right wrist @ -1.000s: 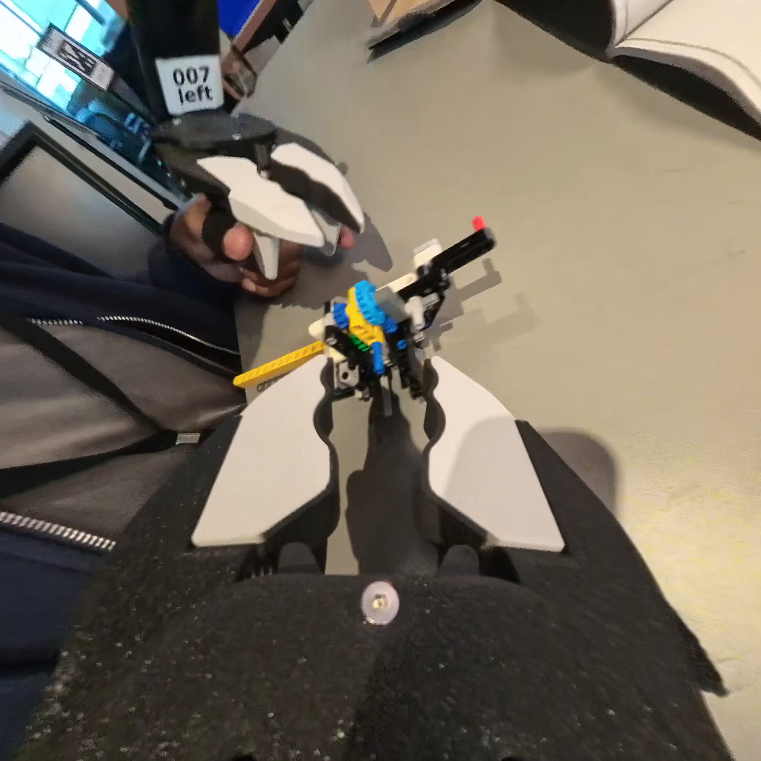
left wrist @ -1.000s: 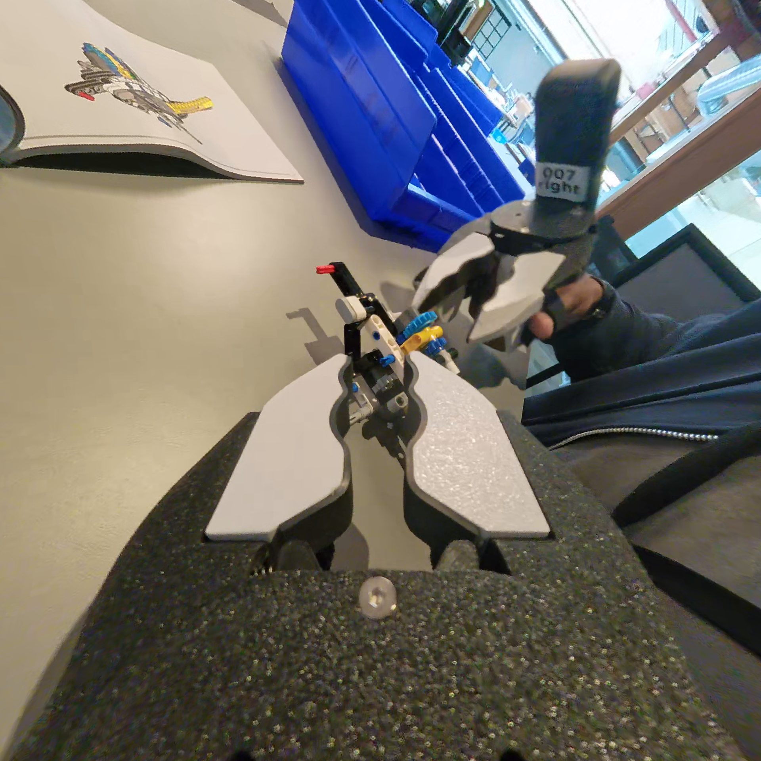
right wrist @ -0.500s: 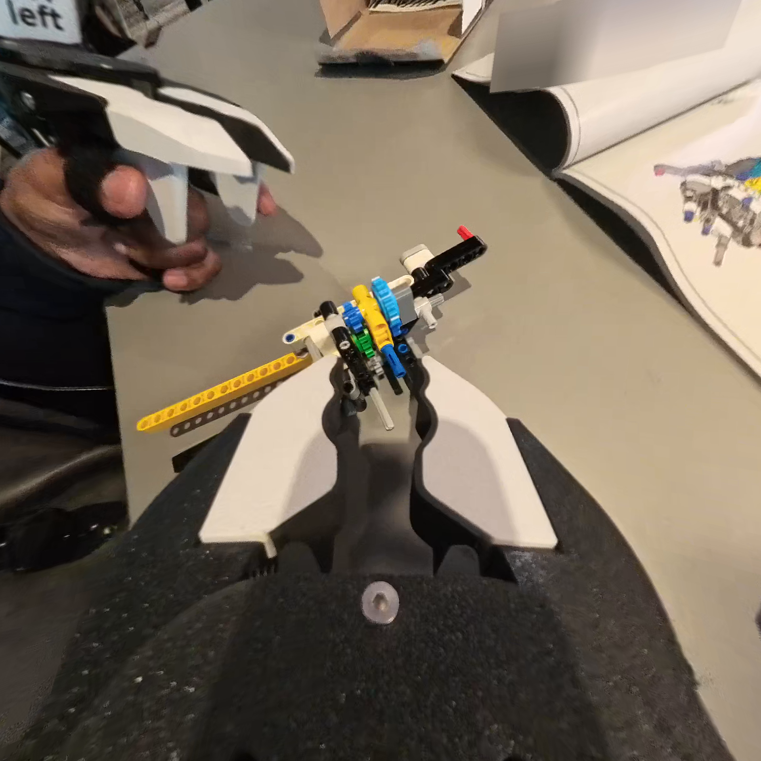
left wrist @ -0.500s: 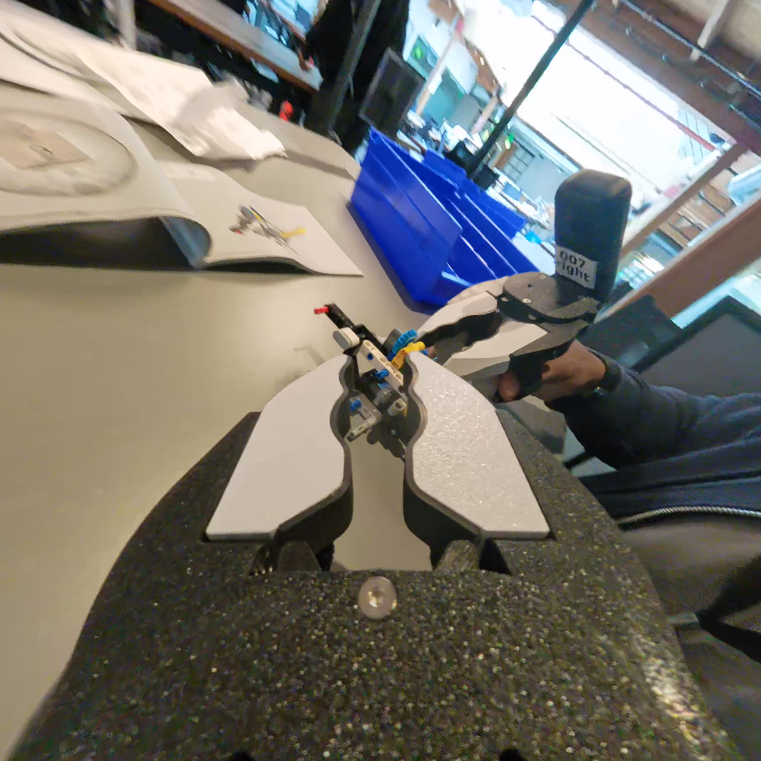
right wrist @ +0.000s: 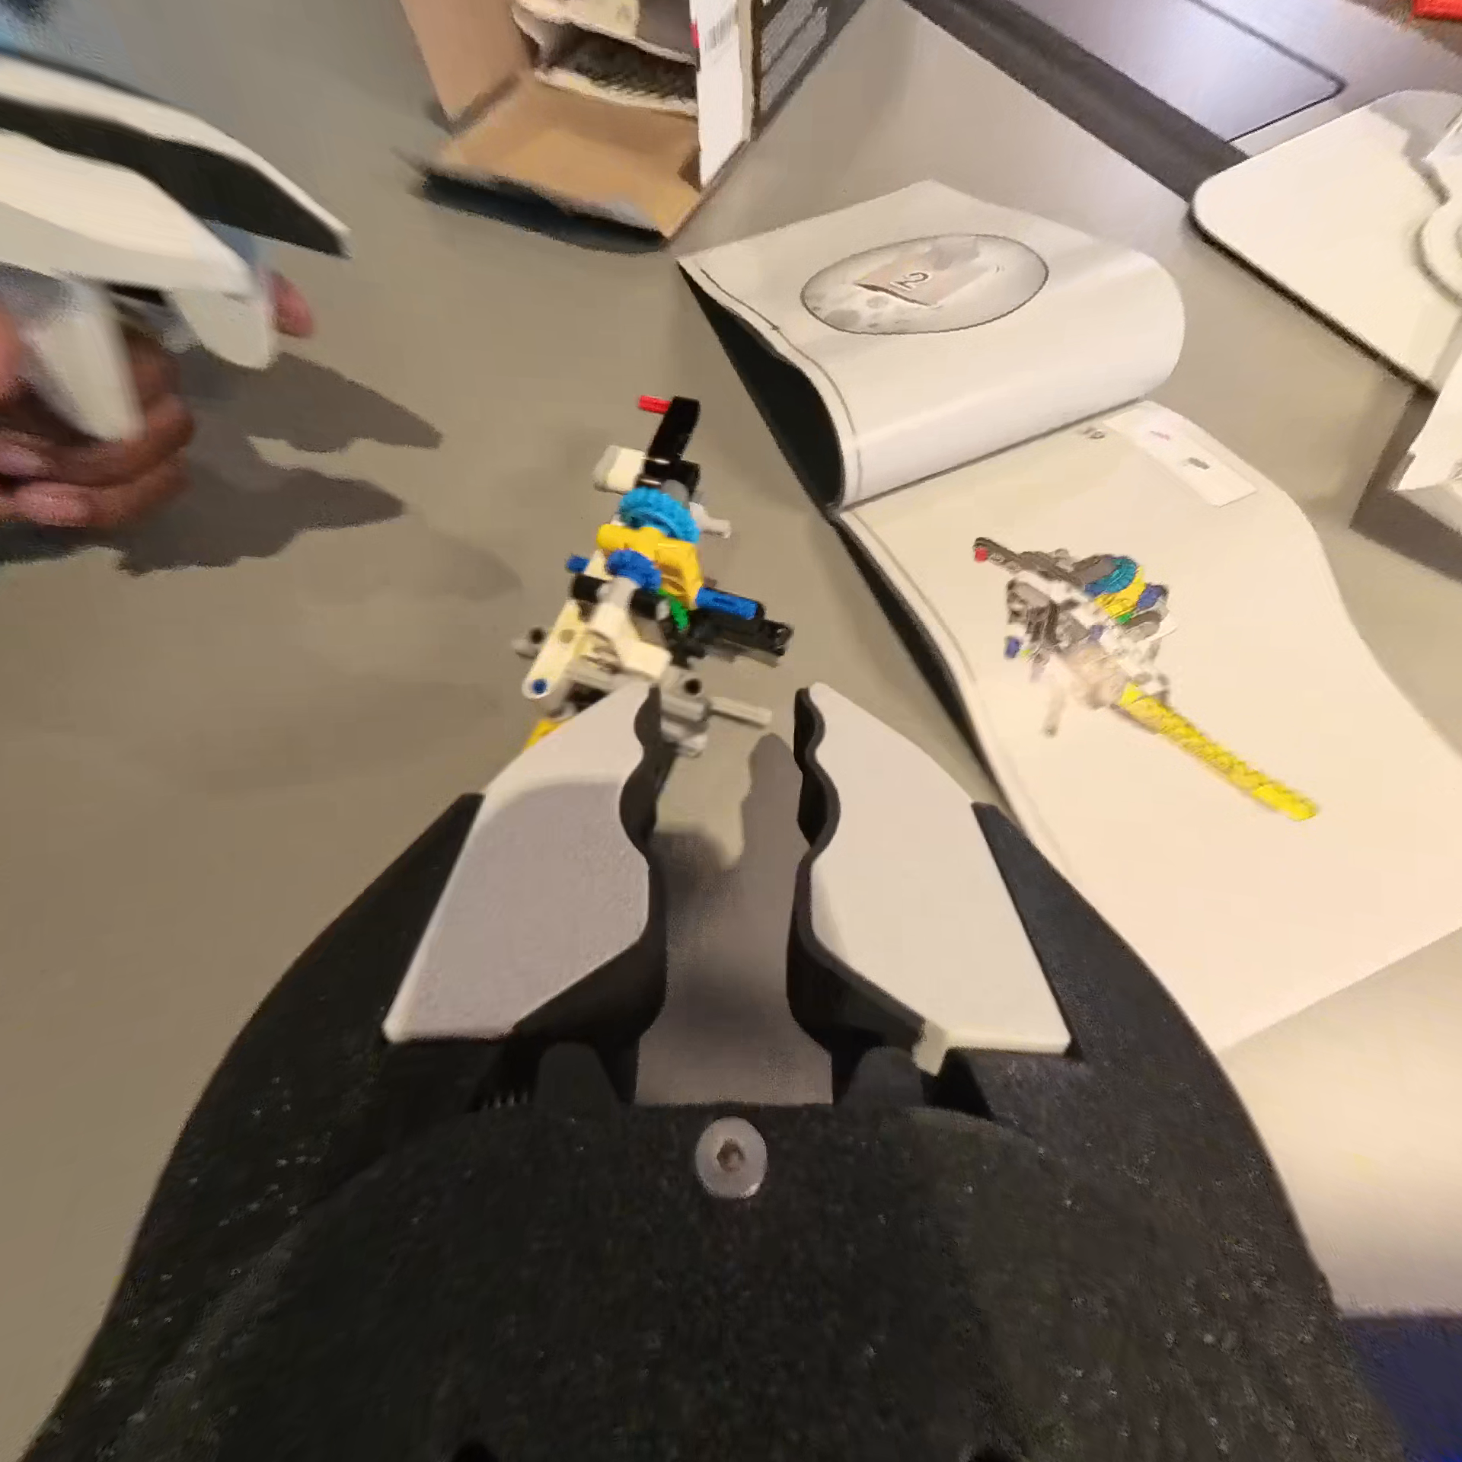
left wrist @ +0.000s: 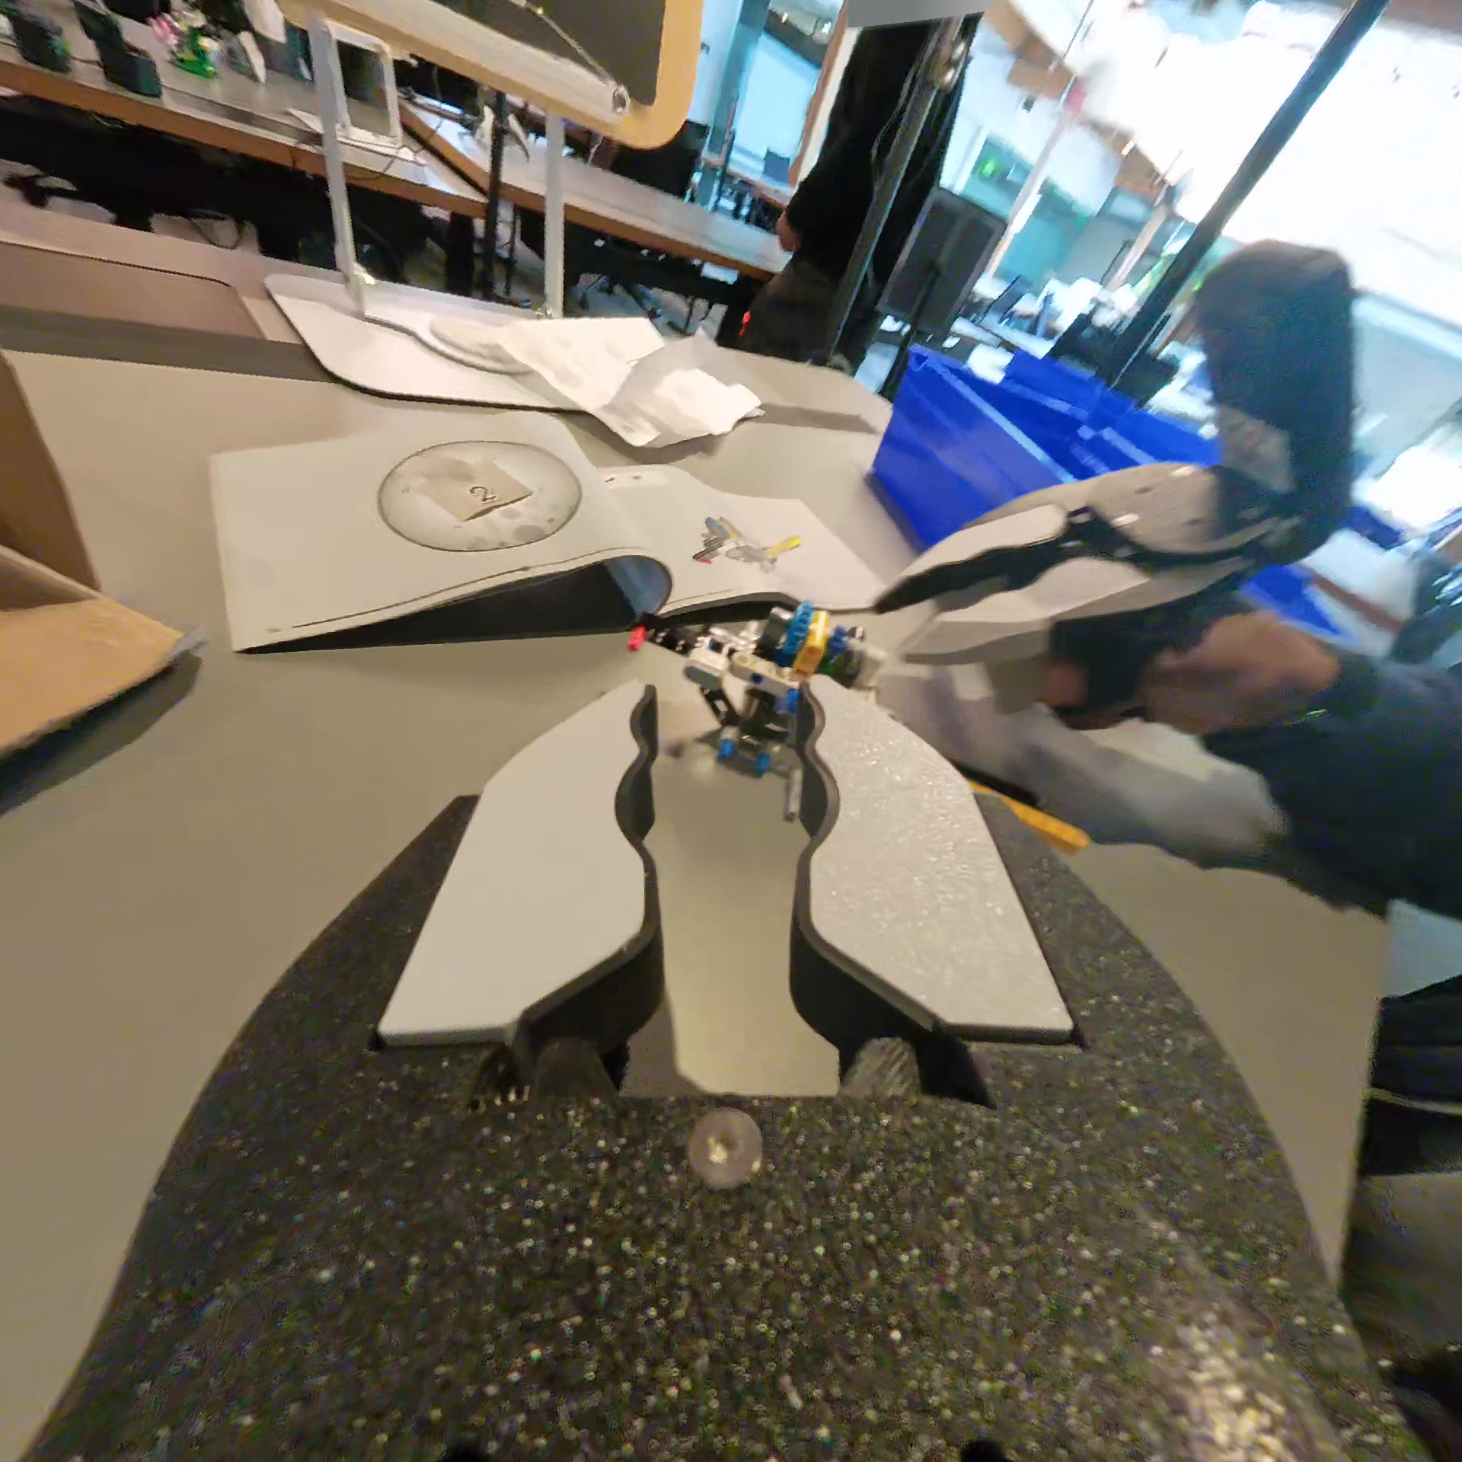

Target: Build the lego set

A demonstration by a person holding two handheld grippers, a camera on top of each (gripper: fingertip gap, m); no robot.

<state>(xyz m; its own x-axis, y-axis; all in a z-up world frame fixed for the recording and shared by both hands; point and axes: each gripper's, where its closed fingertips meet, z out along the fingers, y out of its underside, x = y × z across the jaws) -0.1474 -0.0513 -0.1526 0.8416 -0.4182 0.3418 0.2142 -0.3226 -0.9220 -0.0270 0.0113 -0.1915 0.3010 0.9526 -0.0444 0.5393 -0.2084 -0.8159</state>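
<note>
Grey table point(right wrist: 237, 712), opened cardboard box point(right wrist: 601, 119) behind lego model point(right wrist: 649, 577)

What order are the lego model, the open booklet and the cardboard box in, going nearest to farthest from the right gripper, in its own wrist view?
From the right gripper:
1. Lego model, just ahead of the fingertips, slightly left.
2. Open booklet, ahead and to the right.
3. Cardboard box, far end of the table, ahead-left.
</note>
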